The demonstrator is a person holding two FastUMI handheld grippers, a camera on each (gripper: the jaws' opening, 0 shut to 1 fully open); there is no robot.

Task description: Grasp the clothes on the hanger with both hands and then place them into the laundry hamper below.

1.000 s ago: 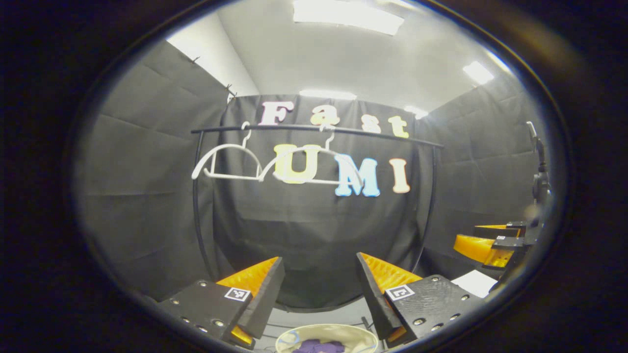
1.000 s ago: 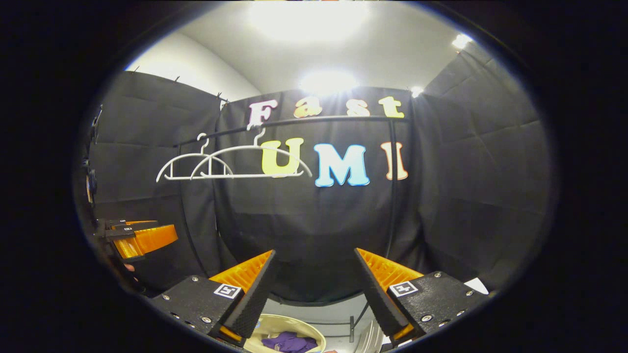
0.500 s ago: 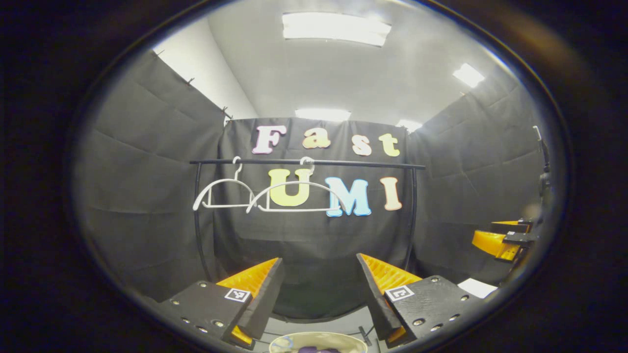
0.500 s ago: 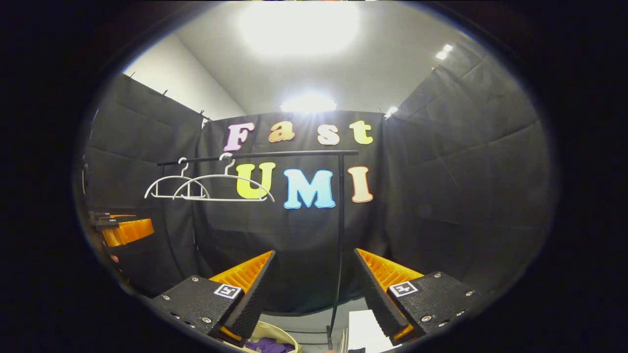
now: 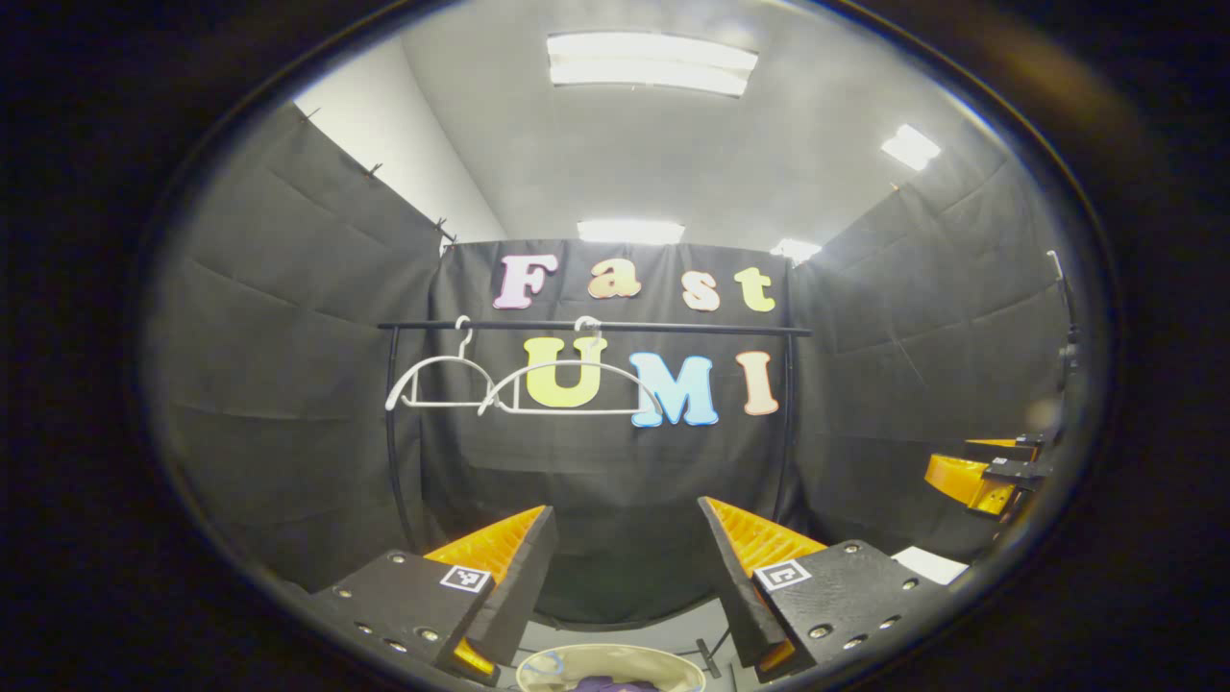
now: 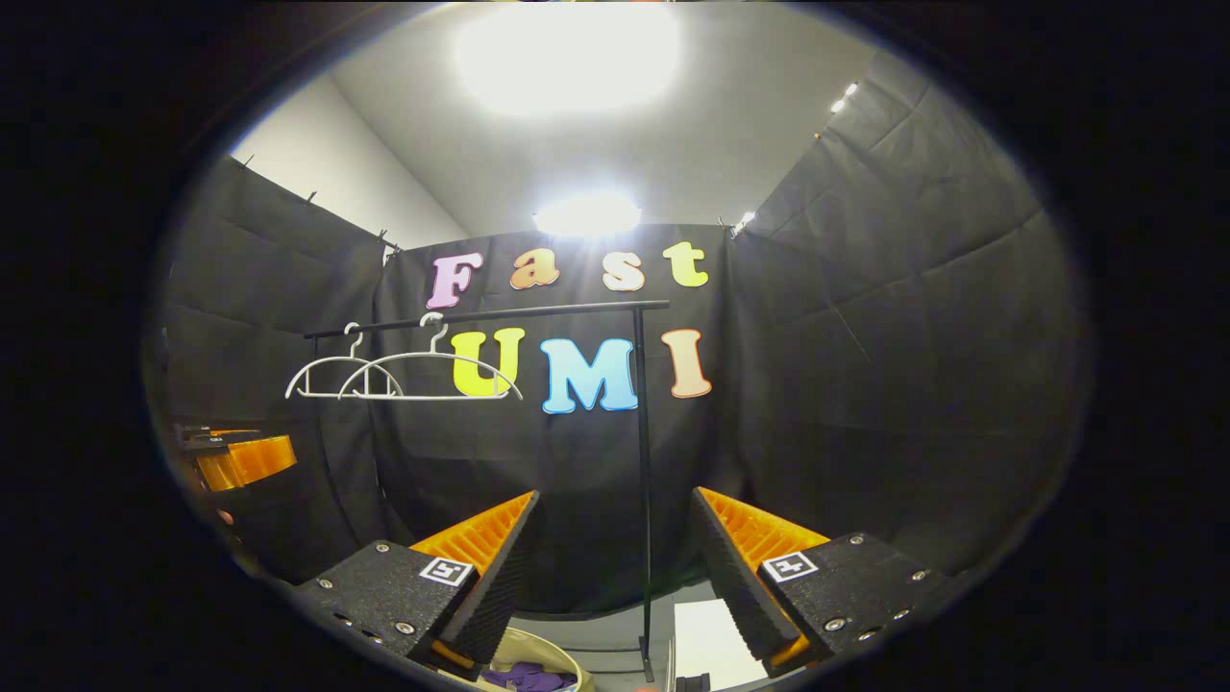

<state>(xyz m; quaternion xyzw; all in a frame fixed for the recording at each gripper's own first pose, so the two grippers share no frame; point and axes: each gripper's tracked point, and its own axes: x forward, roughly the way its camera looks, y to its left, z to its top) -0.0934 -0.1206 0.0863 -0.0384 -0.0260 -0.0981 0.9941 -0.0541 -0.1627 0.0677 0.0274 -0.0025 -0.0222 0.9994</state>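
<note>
Two bare white hangers [image 5: 519, 384] hang on a black rail [image 5: 596, 328]; in the right gripper view the hangers [image 6: 404, 375] sit left of centre. A cream hamper [image 5: 610, 669] with purple cloth [image 6: 527, 677] inside stands on the floor below. My left gripper [image 5: 625, 577] is open with nothing between its fingers, well back from the rack. My right gripper [image 6: 610, 572] is open too, and empty. The right gripper [image 5: 980, 476] also appears at the right edge of the left gripper view; the left gripper [image 6: 235, 459] appears at the left edge of the right gripper view.
The rack's black uprights [image 6: 642, 481] stand on a grey floor. A white sheet [image 6: 706, 639] lies on the floor beside the rack's right foot. Black cloth walls close the booth on three sides.
Both grippers have pulled back and away from the rack, so the hangers and rail look smaller and lower. The hamper has slid toward the bottom edge. Both stay open.
</note>
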